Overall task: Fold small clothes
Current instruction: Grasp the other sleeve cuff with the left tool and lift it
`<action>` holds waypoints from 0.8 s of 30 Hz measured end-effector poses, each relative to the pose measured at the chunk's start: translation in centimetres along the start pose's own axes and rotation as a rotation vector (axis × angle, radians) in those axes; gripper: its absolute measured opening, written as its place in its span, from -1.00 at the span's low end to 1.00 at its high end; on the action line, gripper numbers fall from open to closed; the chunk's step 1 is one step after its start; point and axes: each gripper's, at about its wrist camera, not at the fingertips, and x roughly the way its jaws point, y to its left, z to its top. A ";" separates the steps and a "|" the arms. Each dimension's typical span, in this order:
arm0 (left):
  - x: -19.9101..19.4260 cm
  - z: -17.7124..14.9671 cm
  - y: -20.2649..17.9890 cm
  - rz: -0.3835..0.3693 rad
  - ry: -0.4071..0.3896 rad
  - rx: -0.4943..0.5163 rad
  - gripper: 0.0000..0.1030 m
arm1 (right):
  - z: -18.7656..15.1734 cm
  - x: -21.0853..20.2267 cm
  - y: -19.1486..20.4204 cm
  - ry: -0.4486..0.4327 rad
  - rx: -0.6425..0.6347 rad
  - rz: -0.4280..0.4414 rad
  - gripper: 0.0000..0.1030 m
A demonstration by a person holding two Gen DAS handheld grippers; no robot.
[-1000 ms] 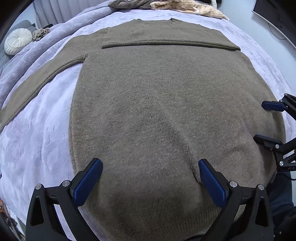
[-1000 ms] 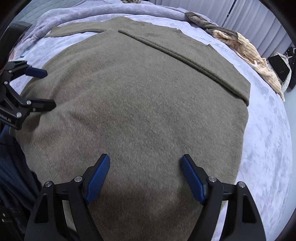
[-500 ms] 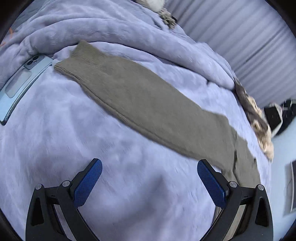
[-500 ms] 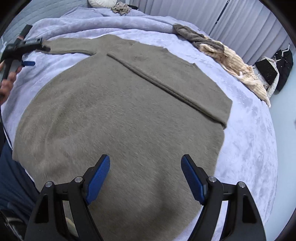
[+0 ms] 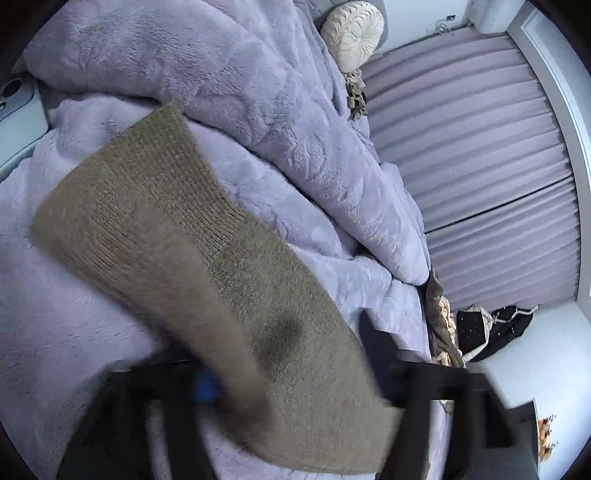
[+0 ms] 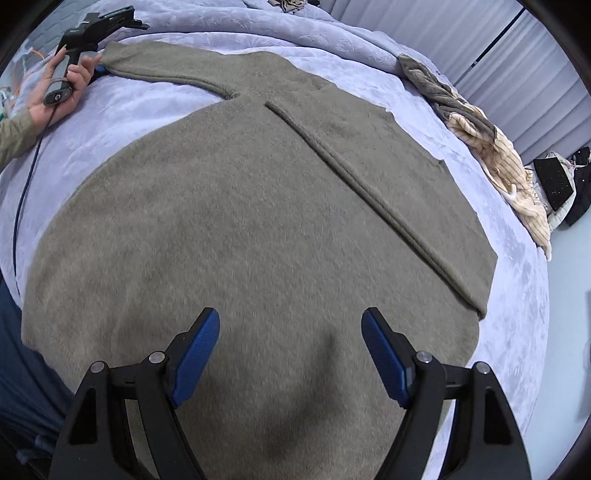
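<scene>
On the bed [image 6: 517,332], nearest the right wrist camera, the right gripper [image 6: 290,358] hovers over the bottom part of the sweater [image 6: 258,221], its jaws spread wide with nothing between them. The brown-grey sweater lies flat across the lilac blanket [image 6: 129,110], filling most of that view. One sleeve is already folded across the chest, its edge running from about 12 o'clock toward 4 o'clock. The other sleeve [image 6: 166,66] stretches out toward 10 o'clock. At the end of it, a hand [image 6: 55,92] holds the left gripper [image 6: 103,70] by its handle, at the cuff.

In the left wrist view the picture is blurred by motion. The left gripper's jaws are clenched on the sleeve [image 5: 229,295], which lifts up between them and covers the lower middle of the frame; a bit of blue pad [image 5: 207,386] shows at 7 o'clock beside the cloth. Its ribbed cuff [image 5: 147,177] points toward 11 o'clock, resting on the blanket. Farther off lie bunched blanket folds [image 5: 258,92], a phone [image 5: 18,107] at 10 o'clock, and a round cream cushion [image 5: 352,33] at 12 o'clock. A heap of other clothes [image 6: 480,140] sits at the far bed edge, before the curtains [image 5: 480,166].
</scene>
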 end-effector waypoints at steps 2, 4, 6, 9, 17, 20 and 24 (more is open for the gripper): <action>0.5 0.0 0.2 0.021 0.032 0.008 -0.85 | 1.2 0.1 -0.6 -0.019 0.007 -0.008 0.59; 0.0 -0.5 -0.6 0.079 0.009 0.058 -0.85 | 3.0 0.7 -1.6 -0.043 0.019 -0.018 0.59; -1.2 -1.1 -2.4 0.102 -0.017 0.119 -0.85 | 5.6 1.8 -3.1 -0.068 0.050 -0.032 0.59; -3.9 -1.5 -5.8 0.131 -0.076 0.246 -0.85 | 10.7 4.1 -6.1 -0.091 0.178 0.002 0.59; -6.3 -3.3 -13.1 0.256 -0.102 0.476 -0.85 | 22.7 14.4 -6.5 0.027 0.529 0.061 0.59; -5.8 -3.9 -14.6 0.270 -0.086 0.514 -0.85 | 25.6 16.2 -0.8 0.068 0.423 0.112 0.61; -4.7 -5.1 -16.7 0.287 -0.053 0.566 -0.85 | 26.5 13.3 1.8 -0.046 0.294 0.159 0.59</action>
